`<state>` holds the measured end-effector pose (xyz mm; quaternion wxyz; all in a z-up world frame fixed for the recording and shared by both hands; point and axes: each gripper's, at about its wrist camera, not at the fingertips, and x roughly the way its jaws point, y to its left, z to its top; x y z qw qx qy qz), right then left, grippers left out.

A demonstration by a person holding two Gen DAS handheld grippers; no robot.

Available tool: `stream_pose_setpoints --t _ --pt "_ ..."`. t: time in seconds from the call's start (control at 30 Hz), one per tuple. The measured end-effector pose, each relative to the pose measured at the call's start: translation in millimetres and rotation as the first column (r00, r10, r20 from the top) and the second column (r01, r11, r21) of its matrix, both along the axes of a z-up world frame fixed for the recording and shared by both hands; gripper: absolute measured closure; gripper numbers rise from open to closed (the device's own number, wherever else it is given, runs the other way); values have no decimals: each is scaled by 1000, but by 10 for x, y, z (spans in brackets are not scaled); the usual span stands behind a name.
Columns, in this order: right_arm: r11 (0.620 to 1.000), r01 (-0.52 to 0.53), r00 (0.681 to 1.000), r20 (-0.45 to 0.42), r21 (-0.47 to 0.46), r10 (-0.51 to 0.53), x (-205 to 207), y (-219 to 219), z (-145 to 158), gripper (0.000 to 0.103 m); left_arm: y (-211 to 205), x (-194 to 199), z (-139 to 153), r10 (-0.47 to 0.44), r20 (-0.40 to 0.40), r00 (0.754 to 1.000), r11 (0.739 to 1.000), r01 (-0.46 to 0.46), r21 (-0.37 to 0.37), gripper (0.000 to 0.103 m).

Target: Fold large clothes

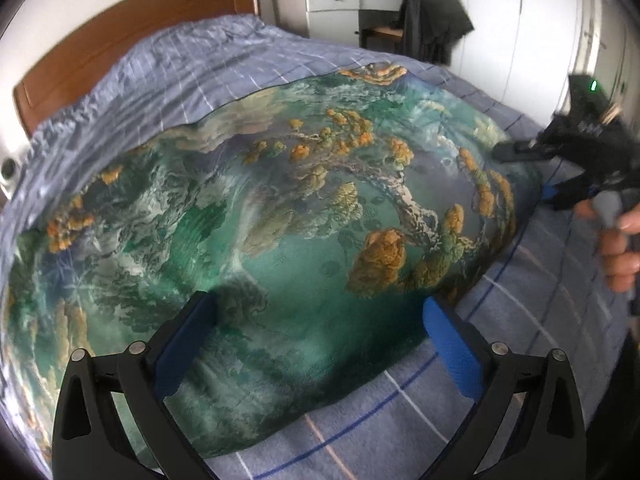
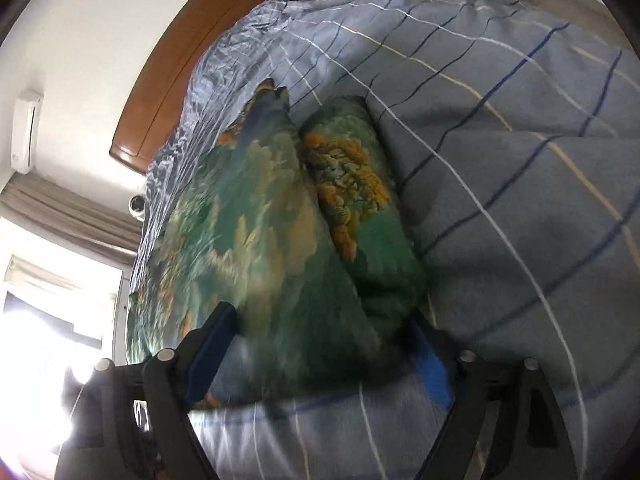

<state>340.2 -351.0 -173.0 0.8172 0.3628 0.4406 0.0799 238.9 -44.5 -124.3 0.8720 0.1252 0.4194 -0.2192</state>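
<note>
**Grippers hover at edge of printed cloth on bed**

Bedroom daylight falls on a bed under a blue checked cover, its wooden headboard at the far left. Spread flat across the cover lies the cloth, green with orange clusters. At its near edge, the left gripper stands with jaws wide apart, nothing clamped. To the right, a hand holds the right gripper, jaws also spread, straddling a folded corner of the cloth; the blur hides any contact.
</note>
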Motion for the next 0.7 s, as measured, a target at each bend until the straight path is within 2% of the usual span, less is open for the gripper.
stream_pose_setpoints --t 0.03,0.07,0.13,0.17,0.23,0.33,0.43,0.5,0.6,0.63,0.7 --pt "1000 12 1000 -1 8 -12 11 -7 -24 27 60 13 62 6 -20 1000 1000 -6 -10 1" --pt "1000 26 1000 -2 9 -26 -7 -26 -24 43 98 28 127 8 -33 999 1000 -9 -24 2" --pt "999 43 999 32 21 -43 -88 -68 40 61 189 67 375 8 -39 999 997 -11 -71 2" --pt "1000 29 997 68 9 -29 -139 -57 119 65 190 93 518 7 -32 999 996 -10 -89 2" --pt "998 -3 992 127 -62 11 -200 20 312 68 145 171 789 -9 -20 1000 992 6 -129 2" --pt "989 -33 970 235 -147 67 -340 234 682 70 -120 307 1264 -97 -35 995 975 88 -204 1" --pt "972 -66 930 339 -225 142 -494 504 1074 70 -471 454 1499 -178 -98 979 966 155 -207 1" --pt "946 -90 895 392 -311 214 -626 766 1308 70 -654 504 1610 -212 -120 970 962 186 -198 2" --pt "878 -134 826 438 -460 356 -835 1238 1580 70 -816 499 1769 -247 -130 960 961 225 -161 2" --pt "849 -149 800 443 -507 405 -894 1413 1642 70 -837 481 1787 -235 -126 964 968 221 -119 2" --pt "792 -174 748 445 -586 493 -1023 1722 1721 70 -843 438 1769 -172 -83 982 984 175 21 1"
